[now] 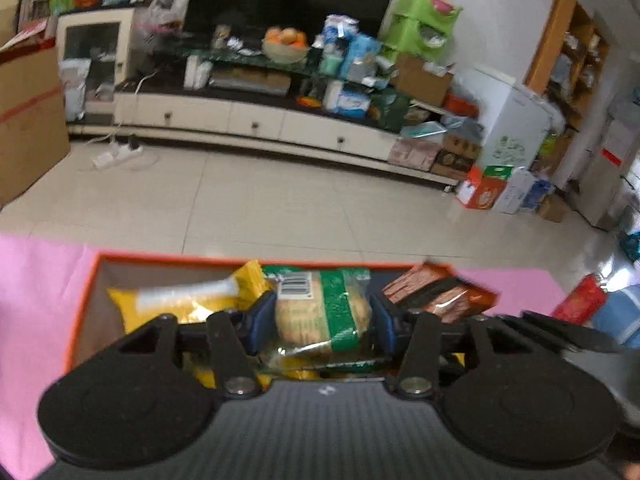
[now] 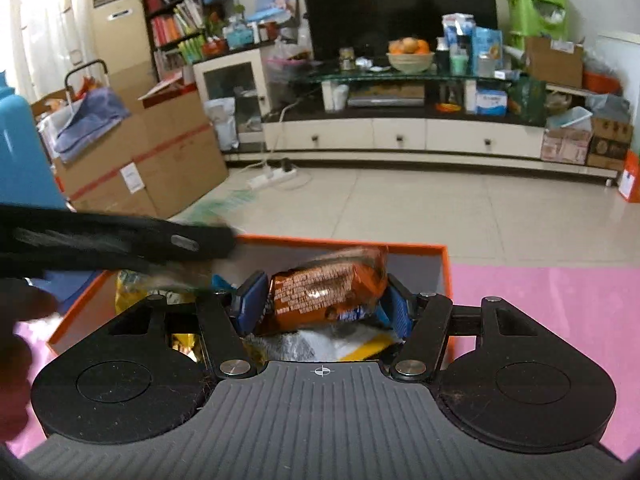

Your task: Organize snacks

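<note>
An orange-rimmed cardboard box [image 1: 168, 258] sits on a pink mat and holds snack packs. My left gripper [image 1: 320, 316] is shut on a green-banded clear pack of biscuits [image 1: 322, 312], held over the box. A yellow pack [image 1: 188, 300] lies to its left and a brown-orange pack [image 1: 440, 288] to its right. In the right wrist view my right gripper [image 2: 322, 304] is shut on a brown-orange snack pack [image 2: 324, 292] above the same box [image 2: 444, 264]. The left gripper's black body [image 2: 120, 240] crosses the view's left side, blurred.
A pink mat [image 2: 540, 296] surrounds the box. Beyond lies tiled floor [image 1: 280, 200], then a long TV cabinet [image 1: 256, 120] with a fruit bowl [image 1: 286, 46]. Cardboard cartons [image 2: 160, 160] stand at the left; boxes and a white chest [image 1: 516, 128] at the right.
</note>
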Action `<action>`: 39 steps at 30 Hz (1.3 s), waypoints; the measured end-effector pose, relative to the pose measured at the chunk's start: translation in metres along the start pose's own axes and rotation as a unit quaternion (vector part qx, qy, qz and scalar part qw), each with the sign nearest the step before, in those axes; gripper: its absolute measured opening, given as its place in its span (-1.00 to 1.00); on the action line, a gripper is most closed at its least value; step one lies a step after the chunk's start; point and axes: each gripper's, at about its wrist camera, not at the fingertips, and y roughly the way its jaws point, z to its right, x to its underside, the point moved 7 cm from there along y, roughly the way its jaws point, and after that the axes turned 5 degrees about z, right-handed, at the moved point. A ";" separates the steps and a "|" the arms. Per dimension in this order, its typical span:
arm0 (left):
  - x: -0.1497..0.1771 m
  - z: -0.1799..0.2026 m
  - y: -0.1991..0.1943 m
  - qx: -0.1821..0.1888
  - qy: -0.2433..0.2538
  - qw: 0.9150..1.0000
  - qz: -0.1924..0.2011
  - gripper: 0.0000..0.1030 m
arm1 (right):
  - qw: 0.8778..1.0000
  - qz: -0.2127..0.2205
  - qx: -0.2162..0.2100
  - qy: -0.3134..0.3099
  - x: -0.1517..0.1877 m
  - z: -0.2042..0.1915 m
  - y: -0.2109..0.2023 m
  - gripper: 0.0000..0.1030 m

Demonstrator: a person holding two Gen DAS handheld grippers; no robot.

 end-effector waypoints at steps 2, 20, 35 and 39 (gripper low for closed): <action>0.005 -0.007 0.005 -0.010 -0.001 1.000 -0.002 0.08 | 1.000 -0.011 -0.010 -0.002 0.009 -0.003 0.005 -0.03; 0.060 -0.019 -0.199 -0.063 -0.034 0.995 0.075 0.98 | 0.998 0.045 0.008 0.034 0.040 -0.036 -0.155 0.86; 0.210 0.012 -0.314 -0.103 -0.020 0.993 0.044 0.98 | 0.994 0.008 0.064 0.094 0.170 -0.060 -0.291 0.86; 0.224 0.023 -0.317 -0.107 0.001 0.994 0.033 0.98 | 0.994 -0.009 0.062 0.091 0.203 -0.066 -0.304 0.86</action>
